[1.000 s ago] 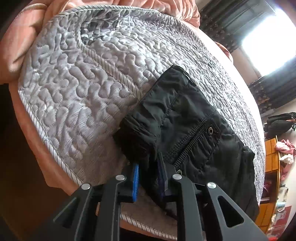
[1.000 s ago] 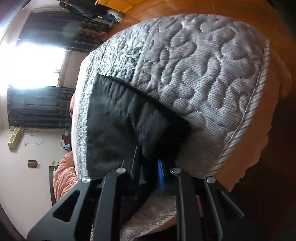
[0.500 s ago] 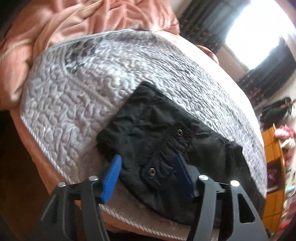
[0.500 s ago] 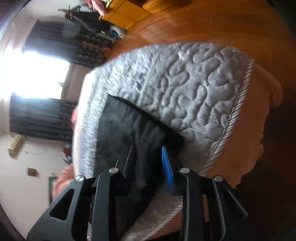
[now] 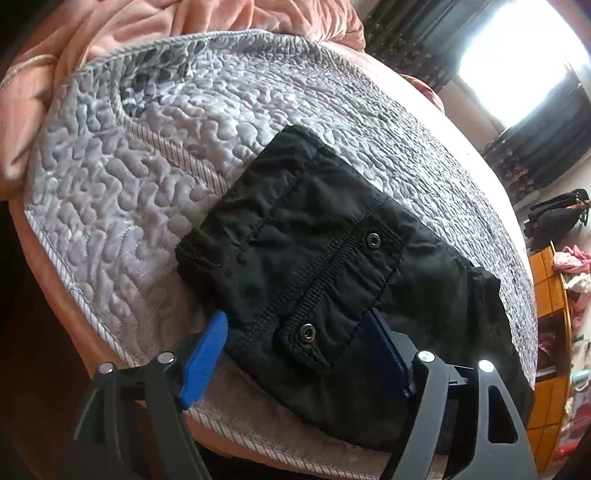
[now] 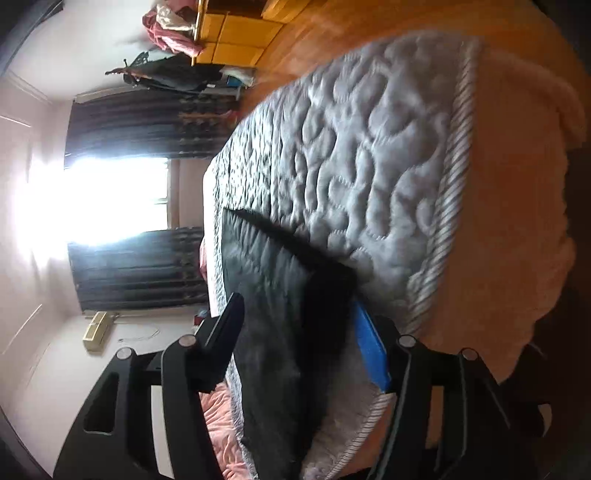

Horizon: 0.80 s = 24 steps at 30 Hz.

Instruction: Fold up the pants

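Matt black cloth pants [image 5: 332, 266]; quilted bedspread [image 5: 147, 177].

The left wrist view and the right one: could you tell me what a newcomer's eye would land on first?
First, the black pants, folded into a compact bundle near the edge of the grey quilted bedspread, with two metal snaps on the pocket flap. Next, the left gripper and right gripper, both wide open with blue pads on either side of the bundle. Beyond the bed glares a bright window.

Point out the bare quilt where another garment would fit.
Free: the grey quilt between the folded black pants and the pink blanket, and the quilt beyond the pants toward the window. Crowded: the near edge, where both open tongs, left and right, straddle the pants.
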Available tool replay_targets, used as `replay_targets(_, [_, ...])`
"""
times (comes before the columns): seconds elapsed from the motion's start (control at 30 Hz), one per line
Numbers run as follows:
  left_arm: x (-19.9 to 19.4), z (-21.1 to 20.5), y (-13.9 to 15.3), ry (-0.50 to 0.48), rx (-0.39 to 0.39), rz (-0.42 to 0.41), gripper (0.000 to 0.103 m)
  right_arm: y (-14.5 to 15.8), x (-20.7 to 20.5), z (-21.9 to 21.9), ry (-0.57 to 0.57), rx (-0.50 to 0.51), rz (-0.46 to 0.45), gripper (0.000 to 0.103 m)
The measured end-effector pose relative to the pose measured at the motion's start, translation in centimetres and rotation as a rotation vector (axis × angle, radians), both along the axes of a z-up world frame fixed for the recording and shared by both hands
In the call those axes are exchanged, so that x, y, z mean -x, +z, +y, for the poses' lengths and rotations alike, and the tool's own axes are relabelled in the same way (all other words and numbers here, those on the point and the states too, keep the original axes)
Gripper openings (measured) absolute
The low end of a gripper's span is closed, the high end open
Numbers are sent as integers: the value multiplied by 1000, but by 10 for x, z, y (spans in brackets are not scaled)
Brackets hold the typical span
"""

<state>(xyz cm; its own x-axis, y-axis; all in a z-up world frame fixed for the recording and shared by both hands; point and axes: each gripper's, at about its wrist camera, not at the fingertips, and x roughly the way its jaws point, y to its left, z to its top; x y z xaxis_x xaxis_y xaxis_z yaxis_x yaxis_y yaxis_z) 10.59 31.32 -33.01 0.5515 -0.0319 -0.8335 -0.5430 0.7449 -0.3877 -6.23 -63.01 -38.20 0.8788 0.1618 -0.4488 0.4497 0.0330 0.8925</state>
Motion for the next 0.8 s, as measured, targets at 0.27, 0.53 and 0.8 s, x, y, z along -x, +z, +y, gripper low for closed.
replay_targets(0.27, [-7,-3,-1,0,-17,19,80,-6,-15,12,56,17,-100,60])
replay_targets(0.53, [-7,-3,-3,14,-29,9,82,-19,-20,13,79,36,-160,45])
replay_targets(0.8, [-1,-9,-3,82,-58,-48,85,-8,-23,12,97,46,-133,20])
